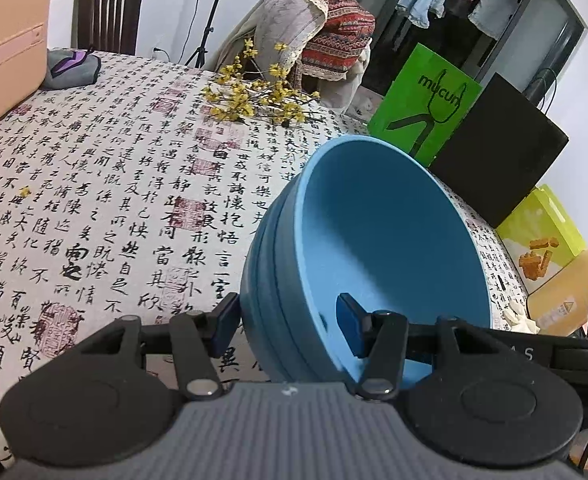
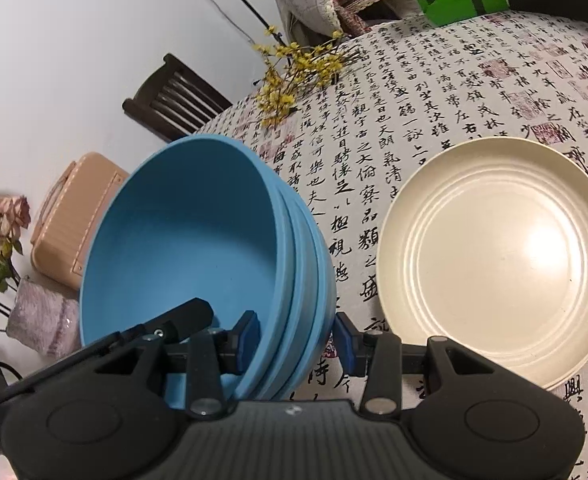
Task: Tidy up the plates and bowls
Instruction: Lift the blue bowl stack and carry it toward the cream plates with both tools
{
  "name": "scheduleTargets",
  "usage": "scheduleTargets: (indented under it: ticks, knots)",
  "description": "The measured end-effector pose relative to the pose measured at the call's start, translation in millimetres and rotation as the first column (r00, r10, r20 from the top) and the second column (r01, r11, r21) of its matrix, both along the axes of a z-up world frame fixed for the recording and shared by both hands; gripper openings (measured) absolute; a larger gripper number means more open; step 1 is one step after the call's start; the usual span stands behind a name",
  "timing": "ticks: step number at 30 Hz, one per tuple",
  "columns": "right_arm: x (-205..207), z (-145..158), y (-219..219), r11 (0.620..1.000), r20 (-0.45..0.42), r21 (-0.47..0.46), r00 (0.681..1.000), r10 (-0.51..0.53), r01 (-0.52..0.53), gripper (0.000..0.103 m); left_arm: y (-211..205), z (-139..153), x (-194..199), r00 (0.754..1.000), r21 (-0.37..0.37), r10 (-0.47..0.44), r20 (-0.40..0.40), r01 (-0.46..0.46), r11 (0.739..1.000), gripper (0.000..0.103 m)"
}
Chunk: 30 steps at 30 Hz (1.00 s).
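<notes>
A stack of blue bowls [image 1: 374, 240] is held tilted over the calligraphy tablecloth. My left gripper [image 1: 287, 330] has one finger outside and one inside the stack's rim; its jaws look closed on the wall. My right gripper [image 2: 296, 340] straddles the opposite rim of the blue bowls [image 2: 197, 240] the same way, one pad inside, one outside. A cream plate [image 2: 498, 256] lies flat on the cloth just right of the right gripper; it seems to rest on another plate.
Yellow flower sprigs [image 1: 253, 96] lie at the far side of the table [image 1: 93, 200]. A pink case [image 1: 5, 40], a green bag [image 1: 426, 104] and a black box [image 1: 502, 152] stand around the edges. A dark chair [image 2: 173, 96] stands beyond the table.
</notes>
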State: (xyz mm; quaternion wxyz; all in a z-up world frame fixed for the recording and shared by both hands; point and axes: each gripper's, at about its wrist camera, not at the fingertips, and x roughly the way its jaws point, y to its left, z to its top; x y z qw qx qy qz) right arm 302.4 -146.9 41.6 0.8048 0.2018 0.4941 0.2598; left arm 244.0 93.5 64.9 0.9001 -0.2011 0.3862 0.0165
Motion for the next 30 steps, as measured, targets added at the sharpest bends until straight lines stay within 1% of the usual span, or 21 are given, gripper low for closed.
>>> scheduleTargets:
  ticks: [6, 20, 30]
  knots:
    - [-1.2, -1.2, -13.0, 1.0, 0.0, 0.001, 1.0, -0.031, 0.031, 0.041, -11.8, -1.9, 5.8, 1.0, -0.013, -0.02, 0.003, 0.02, 1.0, 0.053]
    - [5.9, -9.6, -55.6, 0.992, -0.009, 0.005, 0.992, -0.127, 0.127, 0.041, -49.4, -10.4, 31.9, 0.994, -0.023, -0.109, -0.01, 0.109, 0.994, 0.053]
    - [16.8, -19.3, -84.2, 0.982, -0.024, 0.013, 0.982, -0.189, 0.19, 0.041, -69.5, -20.1, 54.2, 0.986, -0.048, -0.16, -0.04, 0.158, 0.986, 0.053]
